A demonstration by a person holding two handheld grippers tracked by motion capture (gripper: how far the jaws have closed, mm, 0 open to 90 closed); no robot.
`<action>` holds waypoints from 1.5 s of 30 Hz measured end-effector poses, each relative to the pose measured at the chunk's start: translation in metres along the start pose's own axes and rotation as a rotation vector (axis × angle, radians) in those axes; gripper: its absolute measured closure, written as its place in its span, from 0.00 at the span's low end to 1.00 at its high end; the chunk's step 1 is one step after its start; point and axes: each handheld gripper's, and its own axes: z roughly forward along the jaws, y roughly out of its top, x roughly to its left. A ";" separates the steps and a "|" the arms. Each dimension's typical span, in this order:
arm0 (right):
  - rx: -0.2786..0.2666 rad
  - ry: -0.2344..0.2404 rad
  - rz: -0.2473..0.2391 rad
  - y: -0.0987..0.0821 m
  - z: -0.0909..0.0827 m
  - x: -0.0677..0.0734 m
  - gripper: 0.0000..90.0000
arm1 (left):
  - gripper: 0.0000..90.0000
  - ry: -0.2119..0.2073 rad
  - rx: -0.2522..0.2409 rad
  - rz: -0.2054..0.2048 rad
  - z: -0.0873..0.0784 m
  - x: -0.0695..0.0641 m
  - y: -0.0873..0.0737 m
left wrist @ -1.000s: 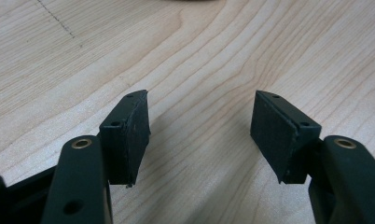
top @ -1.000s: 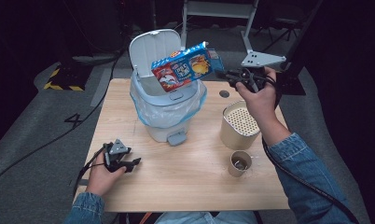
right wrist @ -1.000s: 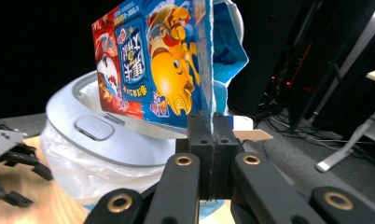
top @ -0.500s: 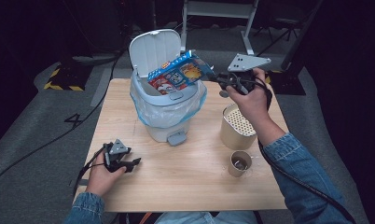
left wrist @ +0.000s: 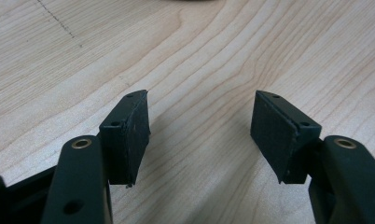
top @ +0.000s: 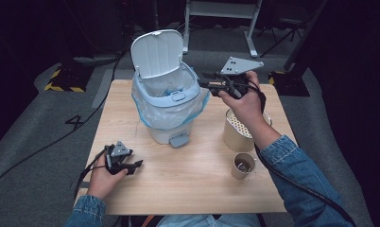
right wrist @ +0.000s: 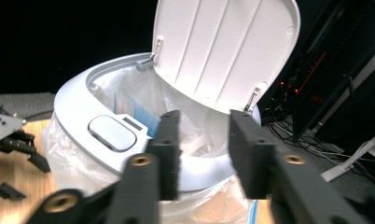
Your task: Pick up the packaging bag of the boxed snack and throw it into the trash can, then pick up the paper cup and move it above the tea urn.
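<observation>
A pale blue pedal bin [top: 167, 101] with a clear liner stands at the table's back middle, its lid [top: 157, 52] raised. My right gripper [top: 204, 80] hovers level at the bin's right rim and points into it. Its jaws have just been opening and nothing is between them. In the right gripper view, my right gripper [right wrist: 204, 140] faces the bin's mouth [right wrist: 83, 112], and a blue-edged snack packet [right wrist: 139, 114] lies inside the liner. My left gripper [top: 133, 165] rests on the table at the front left. It is open with bare wood between the jaws [left wrist: 199, 126].
A perforated tan canister [top: 240, 130] stands right of the bin, under the right forearm. A small paper cup [top: 243, 165] stands in front of it. The bin's pedal [top: 179, 140] juts toward the front. The wooden table [top: 202, 189] ends close to the person.
The colourful snack packet held over the bin is gone from the right jaws and now lies inside the bin. The right gripper has opened and moved left toward the rim. The left gripper stayed put.
</observation>
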 end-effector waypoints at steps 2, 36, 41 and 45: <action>-0.009 0.009 0.033 -0.003 -0.002 -0.002 0.58 | 0.42 0.000 0.000 0.000 0.000 0.000 0.000; 0.077 0.153 0.169 -0.073 -0.123 -0.001 0.30 | 0.42 0.006 -0.001 -0.003 0.001 0.000 0.001; 0.097 0.149 0.188 -0.090 -0.140 0.004 0.30 | 0.42 0.004 -0.003 -0.005 0.001 0.000 0.001; 0.120 0.132 0.198 -0.108 -0.154 0.008 0.28 | 0.42 0.008 0.000 -0.002 0.001 0.000 0.001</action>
